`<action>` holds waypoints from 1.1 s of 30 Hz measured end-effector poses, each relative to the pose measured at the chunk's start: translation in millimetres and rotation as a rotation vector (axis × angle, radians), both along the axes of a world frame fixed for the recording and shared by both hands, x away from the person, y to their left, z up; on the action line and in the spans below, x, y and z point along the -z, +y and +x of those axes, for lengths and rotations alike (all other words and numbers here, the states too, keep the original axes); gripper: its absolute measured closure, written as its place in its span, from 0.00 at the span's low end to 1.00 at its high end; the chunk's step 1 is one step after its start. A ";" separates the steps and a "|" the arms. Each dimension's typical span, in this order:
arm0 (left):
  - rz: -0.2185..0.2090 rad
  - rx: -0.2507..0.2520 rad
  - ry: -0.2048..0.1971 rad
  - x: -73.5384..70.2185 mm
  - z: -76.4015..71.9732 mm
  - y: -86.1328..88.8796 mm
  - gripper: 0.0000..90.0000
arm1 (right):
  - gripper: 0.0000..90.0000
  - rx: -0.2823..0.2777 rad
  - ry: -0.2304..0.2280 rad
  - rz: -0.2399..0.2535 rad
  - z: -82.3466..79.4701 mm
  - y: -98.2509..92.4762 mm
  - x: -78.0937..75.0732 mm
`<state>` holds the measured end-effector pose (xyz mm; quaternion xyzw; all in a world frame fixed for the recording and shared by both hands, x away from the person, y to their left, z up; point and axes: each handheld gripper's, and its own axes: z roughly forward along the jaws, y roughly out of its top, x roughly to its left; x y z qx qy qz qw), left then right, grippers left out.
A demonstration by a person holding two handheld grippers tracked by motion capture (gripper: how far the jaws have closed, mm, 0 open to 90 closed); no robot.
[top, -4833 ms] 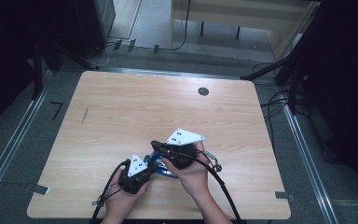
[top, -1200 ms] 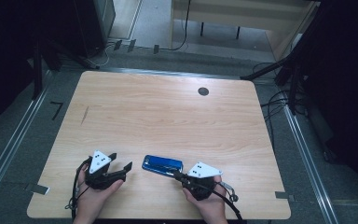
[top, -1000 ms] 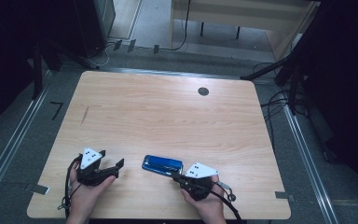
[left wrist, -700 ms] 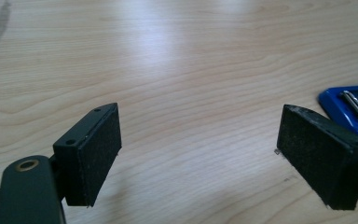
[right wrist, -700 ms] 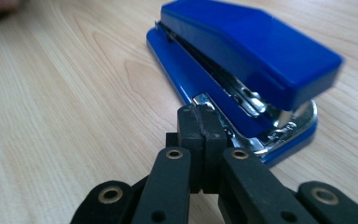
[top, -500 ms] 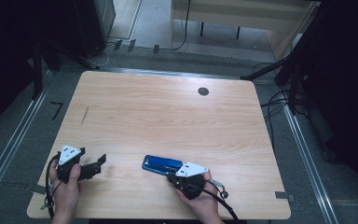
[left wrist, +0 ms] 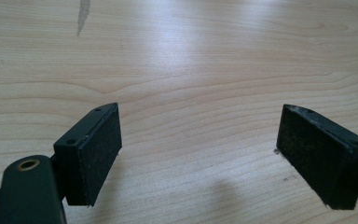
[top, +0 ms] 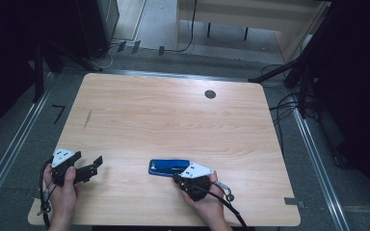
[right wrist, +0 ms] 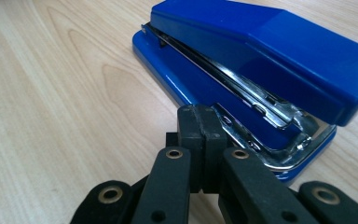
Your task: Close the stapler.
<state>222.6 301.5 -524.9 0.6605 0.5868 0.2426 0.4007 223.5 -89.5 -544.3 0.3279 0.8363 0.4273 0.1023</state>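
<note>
The stapler lies near the table's near edge, long axis left to right. The right gripper, jaws clenched empty, sits at its near right end; the left gripper, jaws released, is well off left

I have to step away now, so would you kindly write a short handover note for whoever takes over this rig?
Left gripper: jaws open, nothing between them, at the table's near left corner.
Right gripper: jaws shut on nothing, tips right beside the blue stapler.
Stapler: lies flat near the front edge, middle of the table, top slightly raised.
Done: neither gripper holds the stapler.
Left: unclear; probably nothing more than withdrawing.
</note>
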 end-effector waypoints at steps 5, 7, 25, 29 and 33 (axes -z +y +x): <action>-0.004 0.000 0.012 0.3 1.1 -0.1 0.17 | 1.00 0.019 -0.002 -0.002 4.0 0.9 0.0; 0.003 0.003 0.014 0.3 1.3 -1.0 0.17 | 1.00 0.020 -0.004 -0.004 4.7 1.9 -0.1; 0.008 0.005 0.015 0.4 1.0 -2.2 0.17 | 1.00 0.020 -0.012 -0.010 13.5 21.5 -0.9; 0.009 0.003 0.020 0.5 1.0 -2.6 0.17 | 1.00 0.025 -0.013 -0.011 16.1 23.5 -1.0; 0.008 0.003 0.021 0.5 1.0 -2.4 0.17 | 1.00 0.034 -0.009 -0.011 19.1 26.5 -1.3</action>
